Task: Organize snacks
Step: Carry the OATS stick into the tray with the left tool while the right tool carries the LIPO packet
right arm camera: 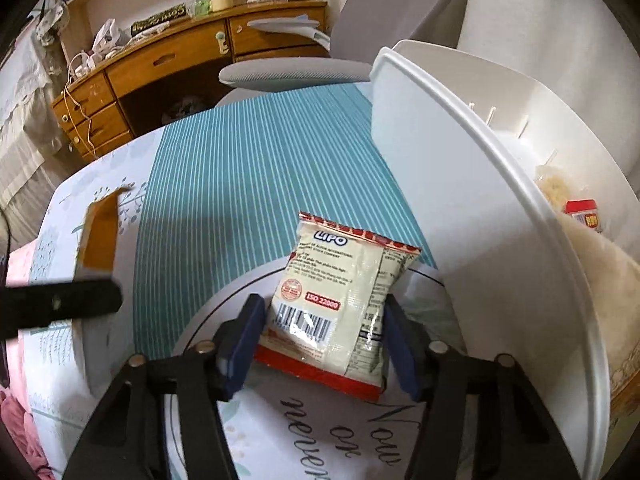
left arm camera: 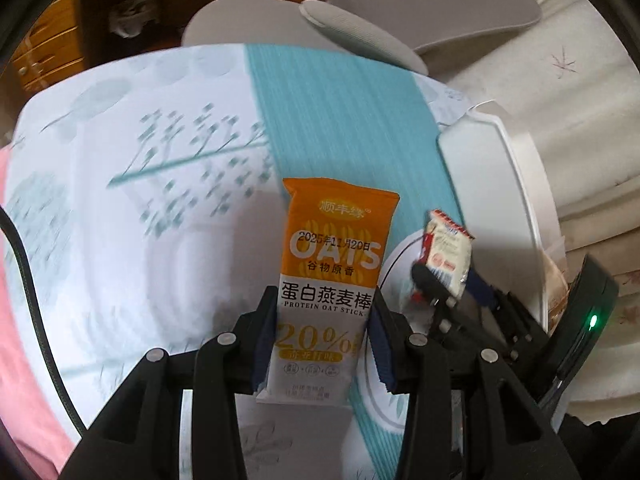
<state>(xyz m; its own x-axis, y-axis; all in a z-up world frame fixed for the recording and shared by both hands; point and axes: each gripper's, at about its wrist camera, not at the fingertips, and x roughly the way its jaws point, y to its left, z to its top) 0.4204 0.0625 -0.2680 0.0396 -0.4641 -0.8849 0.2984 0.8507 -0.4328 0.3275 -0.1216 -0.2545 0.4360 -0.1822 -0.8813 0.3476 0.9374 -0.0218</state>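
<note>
A: Where the left gripper (left arm camera: 324,336) meets its load, what do you see?

B: Both blue pads clamp the protein oat stick (left arm camera: 330,268), which stands upright, orange end at twelve o'clock; its lowest print is too small to read.

A: And the right gripper (right arm camera: 324,340)?

B: Its pads sit against both sides of the Lipo biscuit packet (right arm camera: 340,304), clamped on it, the packet lifted off the patterned tablecloth (right arm camera: 248,184). The lower red edge is partly behind the right-hand pad.

A: Beyond that?

B: At two o'clock a white plastic bin (right arm camera: 472,216) stands, its far side cut off by the lens. Inside, a red-capped item (right arm camera: 582,210) and a pale bag are only partly visible. At nine o'clock the other gripper shows blurred, the orange wrapper edge-on.

A: Background?

B: A grey chair (right arm camera: 296,72) and a wooden desk (right arm camera: 160,64) at eleven o'clock.
</note>
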